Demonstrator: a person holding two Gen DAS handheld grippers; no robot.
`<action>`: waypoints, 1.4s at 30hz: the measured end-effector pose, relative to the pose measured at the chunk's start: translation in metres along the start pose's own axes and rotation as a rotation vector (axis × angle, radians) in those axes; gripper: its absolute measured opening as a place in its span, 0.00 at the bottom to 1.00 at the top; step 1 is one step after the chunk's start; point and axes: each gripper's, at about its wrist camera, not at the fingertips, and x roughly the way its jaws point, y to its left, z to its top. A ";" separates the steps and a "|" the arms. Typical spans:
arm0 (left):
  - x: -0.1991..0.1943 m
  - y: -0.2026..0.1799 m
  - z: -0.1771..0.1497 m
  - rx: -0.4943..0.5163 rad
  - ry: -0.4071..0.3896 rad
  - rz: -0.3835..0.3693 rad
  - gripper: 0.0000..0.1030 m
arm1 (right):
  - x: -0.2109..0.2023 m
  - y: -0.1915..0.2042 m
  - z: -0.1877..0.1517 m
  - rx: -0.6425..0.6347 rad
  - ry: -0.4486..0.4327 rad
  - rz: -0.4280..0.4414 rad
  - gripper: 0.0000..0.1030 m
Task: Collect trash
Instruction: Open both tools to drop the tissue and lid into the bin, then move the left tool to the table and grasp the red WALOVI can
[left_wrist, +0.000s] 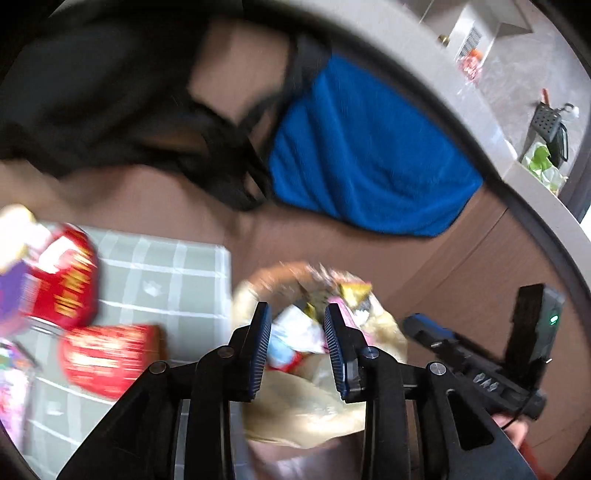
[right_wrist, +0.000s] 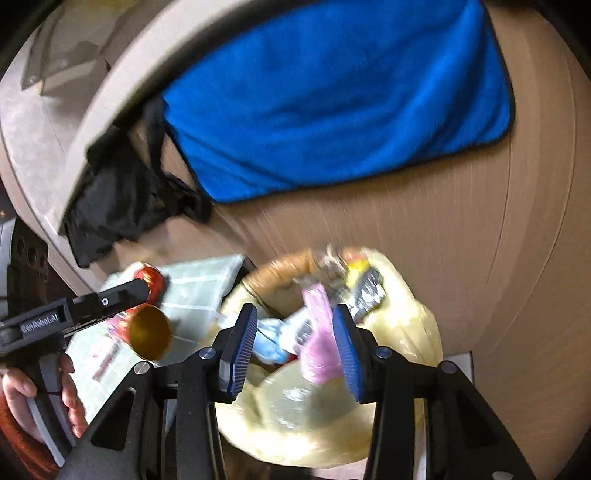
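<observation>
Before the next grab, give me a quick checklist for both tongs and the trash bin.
1. Left tongs empty: ok, jaws apart above the bin, nothing pinched.
2. Right tongs empty: ok, jaws wide, nothing pinched.
3. Bin bag open: ok, wrappers lie inside.
4. Trash left on checked mat: not ok, red packets remain.
5. Space between the tongs: cannot tell, blurred.

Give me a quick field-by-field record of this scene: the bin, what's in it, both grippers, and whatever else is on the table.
bin: basket lined with a pale plastic bag
contents: wrappers, pink, white and foil
left gripper: open, nothing gripped, above the bin
right gripper: open, nothing gripped, above the bin
table: brown wood
left of bin: red snack packets on a checked mat
behind: blue towel, black cloth
</observation>
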 end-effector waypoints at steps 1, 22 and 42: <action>-0.010 0.003 0.000 0.012 -0.019 0.017 0.31 | -0.005 0.006 0.002 -0.013 -0.013 0.002 0.39; -0.162 0.161 -0.027 -0.069 -0.118 0.206 0.36 | 0.013 0.205 -0.001 -0.304 0.030 0.176 0.39; 0.025 0.229 0.031 -0.208 0.106 0.170 0.51 | 0.065 0.156 -0.035 -0.274 0.137 0.217 0.39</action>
